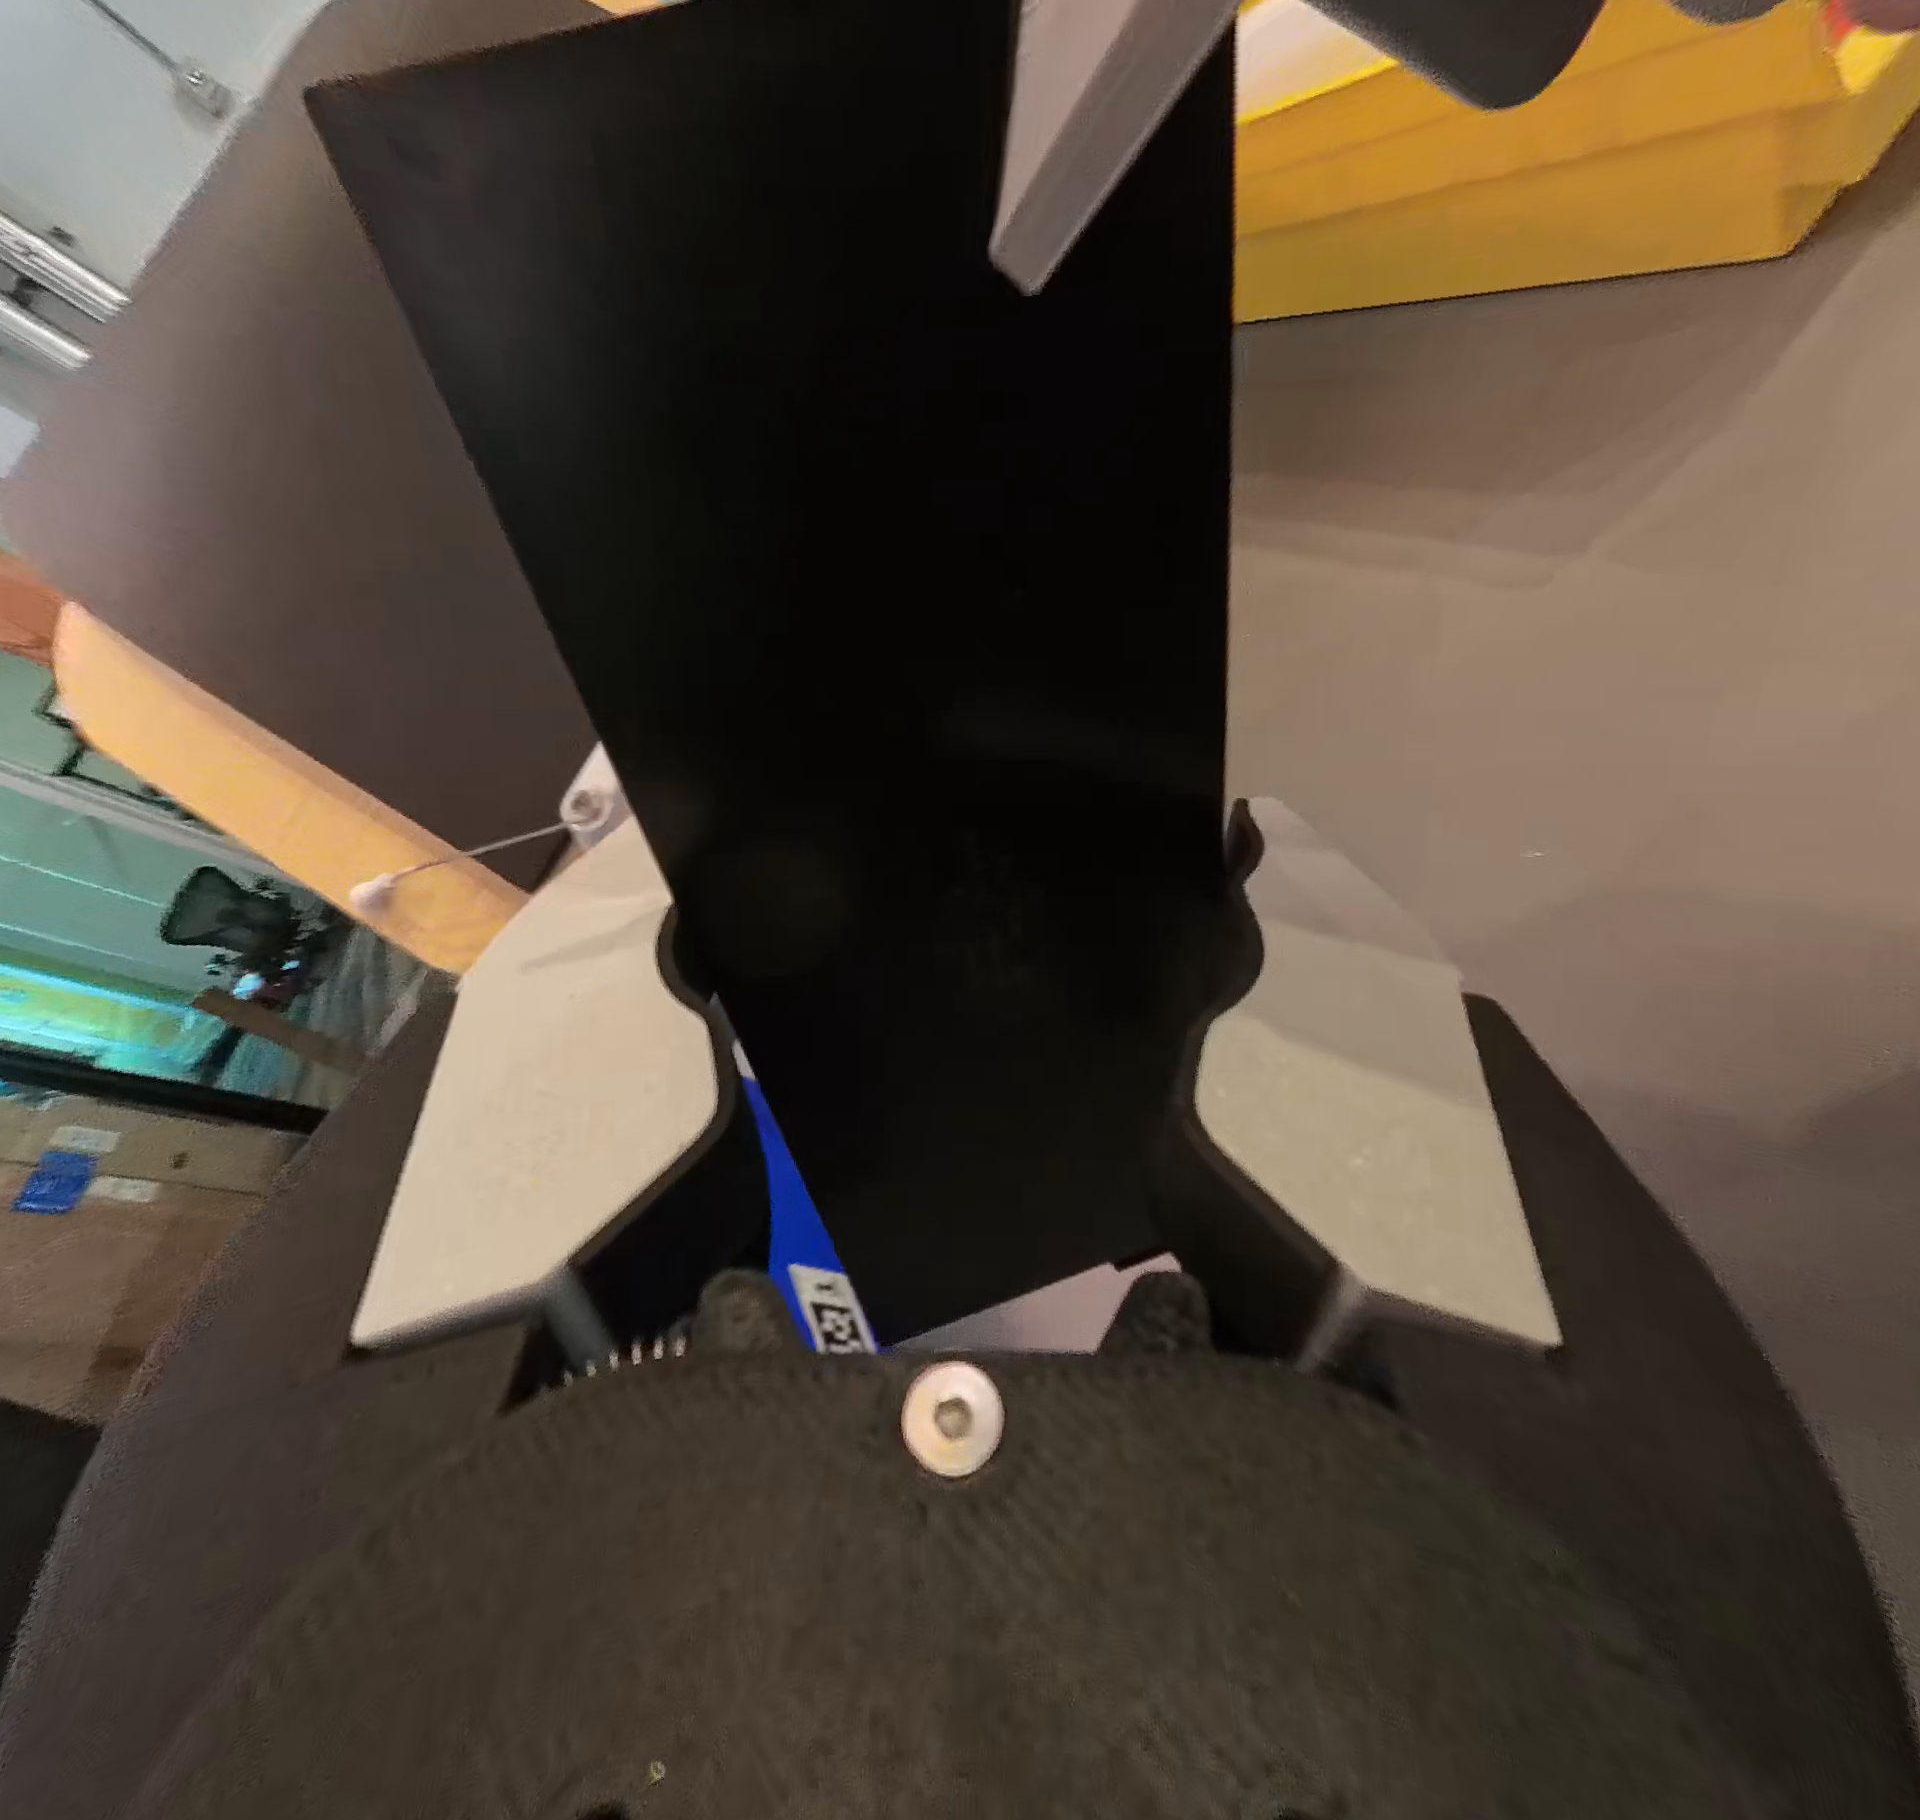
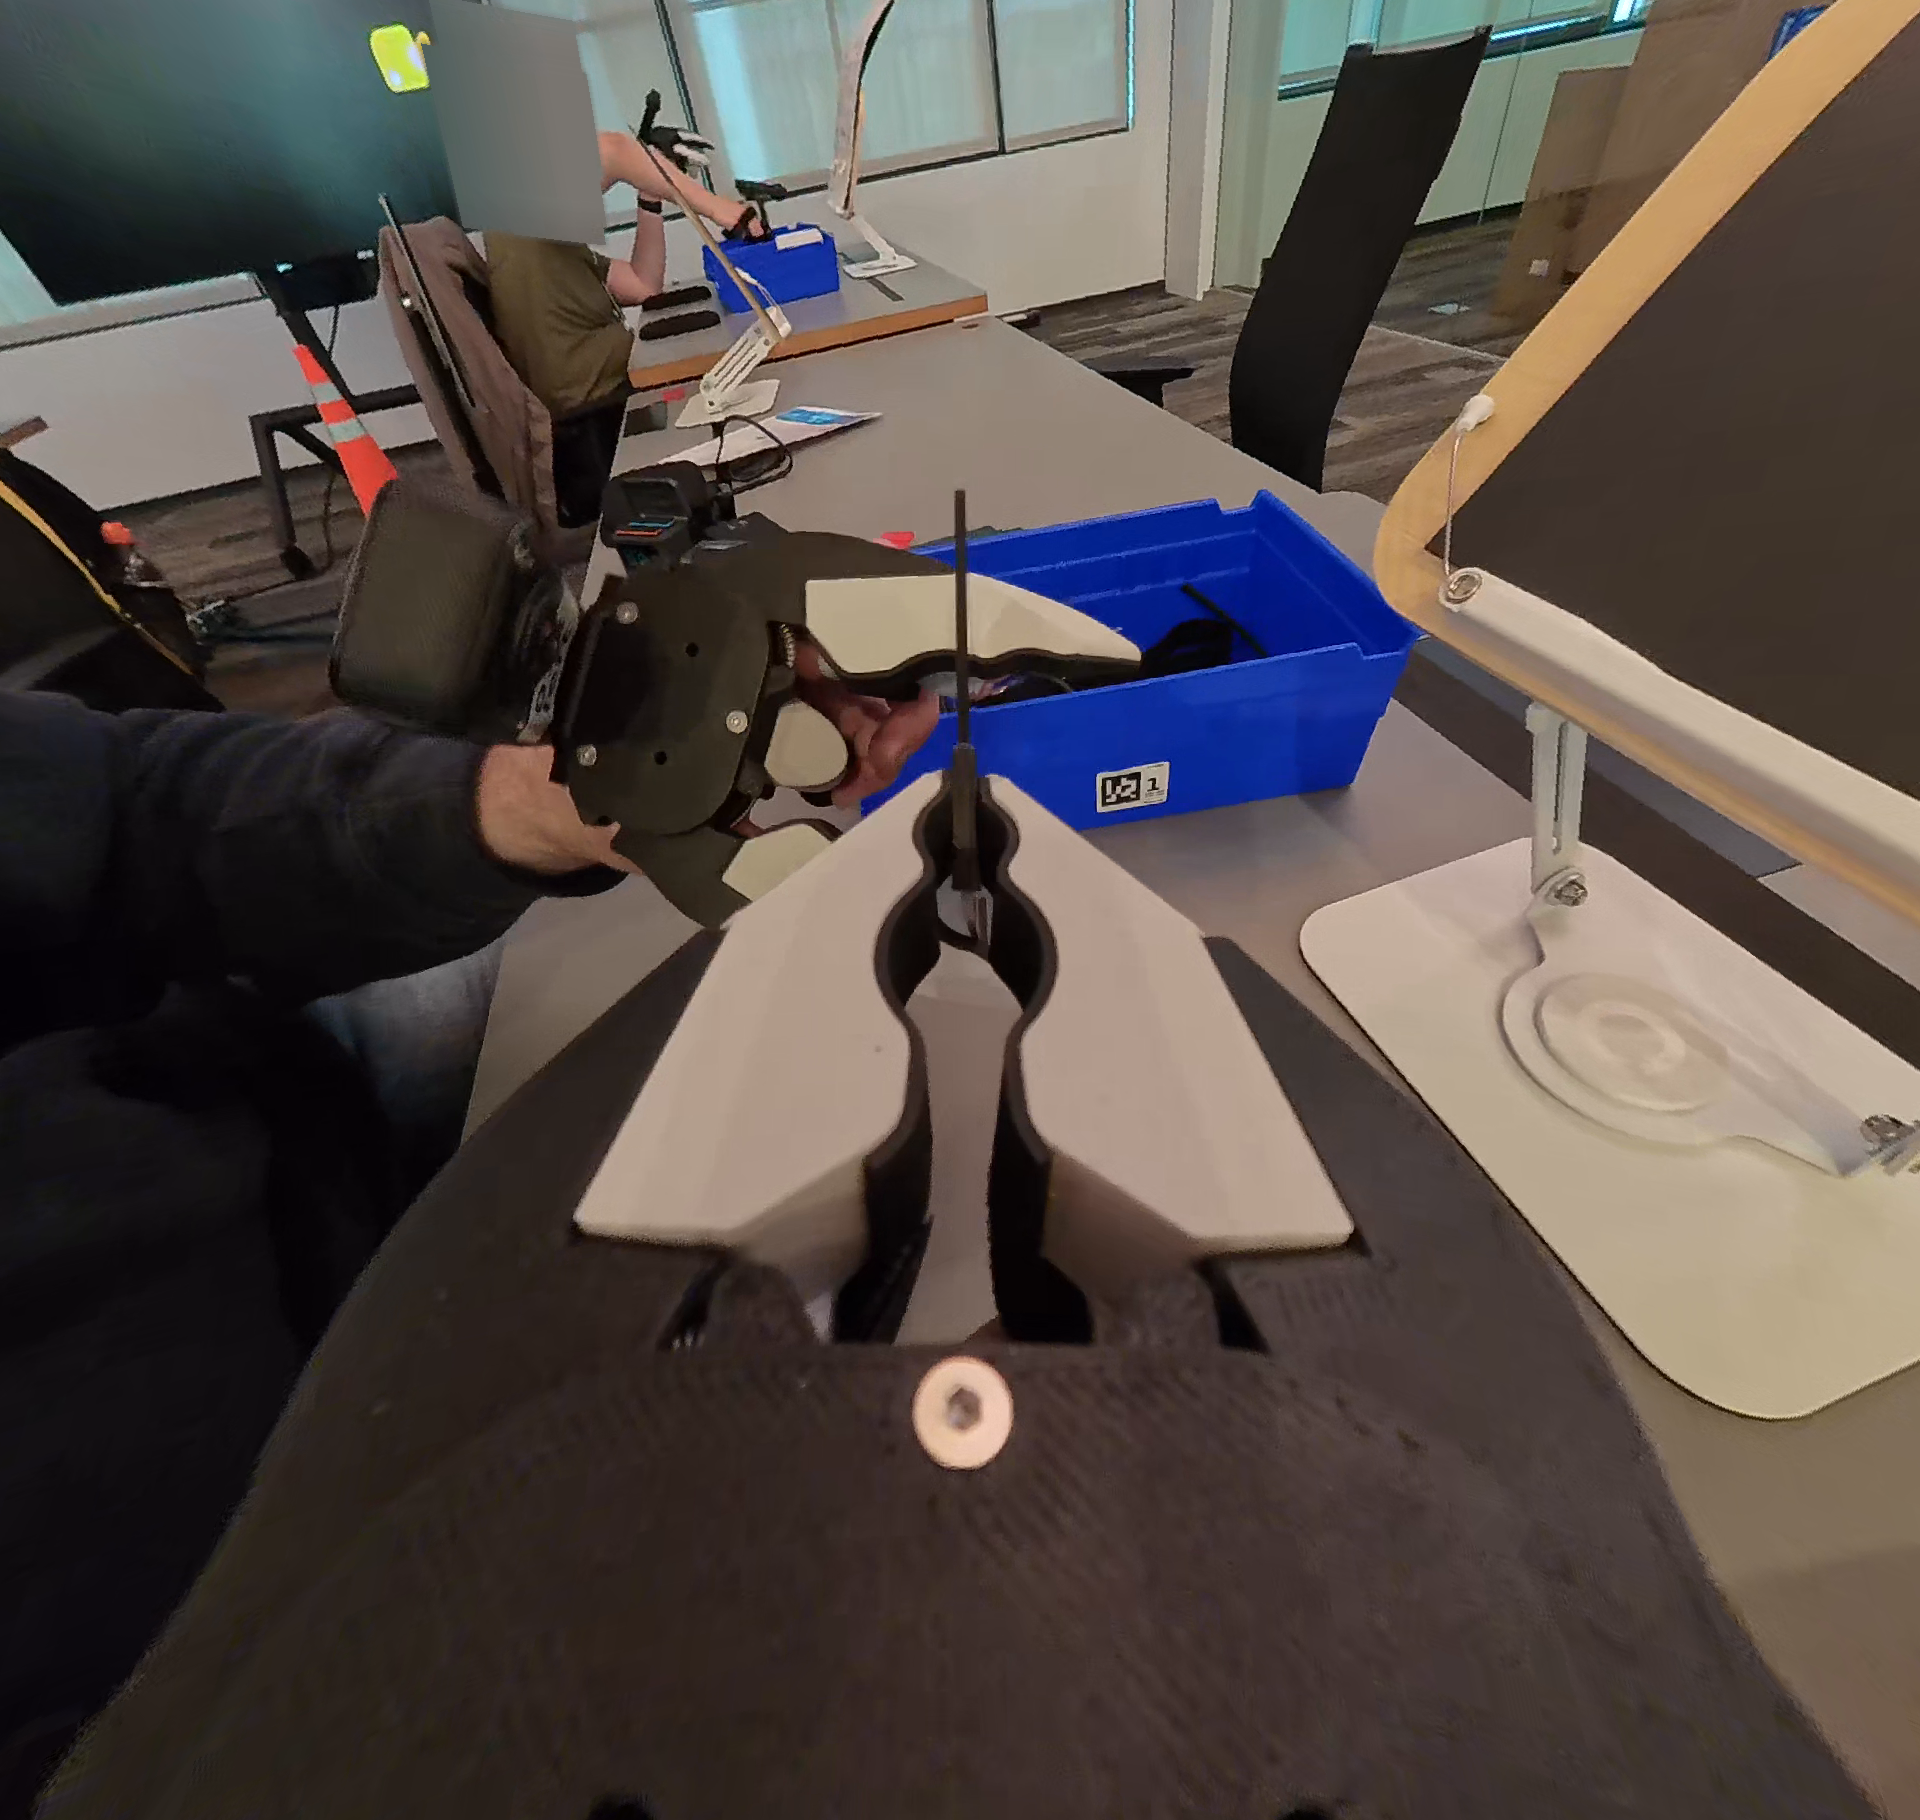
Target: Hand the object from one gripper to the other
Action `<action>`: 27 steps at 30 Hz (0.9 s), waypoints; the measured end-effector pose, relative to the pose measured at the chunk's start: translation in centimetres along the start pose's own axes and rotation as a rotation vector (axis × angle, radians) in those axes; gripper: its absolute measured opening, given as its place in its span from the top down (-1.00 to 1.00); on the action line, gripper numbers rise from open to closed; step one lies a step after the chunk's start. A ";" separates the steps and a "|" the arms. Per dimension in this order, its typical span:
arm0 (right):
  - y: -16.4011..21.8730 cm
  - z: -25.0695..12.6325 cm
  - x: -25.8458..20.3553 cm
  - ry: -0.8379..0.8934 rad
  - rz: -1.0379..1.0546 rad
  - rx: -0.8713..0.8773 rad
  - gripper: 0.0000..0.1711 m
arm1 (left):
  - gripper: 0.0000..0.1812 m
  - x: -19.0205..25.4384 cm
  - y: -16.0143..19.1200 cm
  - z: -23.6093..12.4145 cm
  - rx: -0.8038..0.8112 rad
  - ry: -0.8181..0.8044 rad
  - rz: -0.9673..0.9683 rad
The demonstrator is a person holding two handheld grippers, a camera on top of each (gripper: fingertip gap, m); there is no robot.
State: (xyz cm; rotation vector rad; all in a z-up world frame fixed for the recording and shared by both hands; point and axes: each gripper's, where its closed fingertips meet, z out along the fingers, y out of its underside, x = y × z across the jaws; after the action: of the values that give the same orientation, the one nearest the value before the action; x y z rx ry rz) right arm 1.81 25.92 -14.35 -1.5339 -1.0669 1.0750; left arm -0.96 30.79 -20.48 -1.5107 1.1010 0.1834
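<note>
The blue bin (image 2: 1174, 669) on the worktop (image 2: 1091, 440) bears a white sticker (image 2: 1132, 788) on its near wall, printed with a black square code and a digit beside it. In the left wrist view a like white sticker (image 1: 840, 1313) shows at 6 o'clock on a blue surface behind the black plate (image 1: 831, 523), cut off by it. A blue printed sheet (image 2: 821, 417) lies on the worktop toward 12 o'clock, its print too small to read. The dark screen (image 2: 208, 56) at 10 o'clock shows a yellow sign (image 2: 400, 56), blurred.

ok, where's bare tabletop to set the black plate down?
Bare grey tabletop lies between the blue plastic bin and the white lamp base plate, and left of the bin beyond the left claw. The right edge is crowded.
</note>
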 end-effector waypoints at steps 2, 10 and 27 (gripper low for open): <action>-0.3 0.0 0.1 0.005 0.023 0.024 1.00 | -0.04 -0.6 -0.2 -0.1 -0.008 -0.059 0.023; 0.0 0.1 0.2 0.028 0.145 0.104 1.00 | -0.11 -1.0 0.4 0.3 -0.057 -0.162 0.040; -1.2 -2.2 -0.2 0.031 -0.497 0.124 -0.28 | -0.09 0.7 -4.4 -2.9 0.276 0.490 -0.697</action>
State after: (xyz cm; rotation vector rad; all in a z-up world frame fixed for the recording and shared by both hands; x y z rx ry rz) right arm 3.76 25.46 -12.76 -1.1009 -1.2499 0.7521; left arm 1.15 27.33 -17.03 -1.6315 0.8534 -0.8221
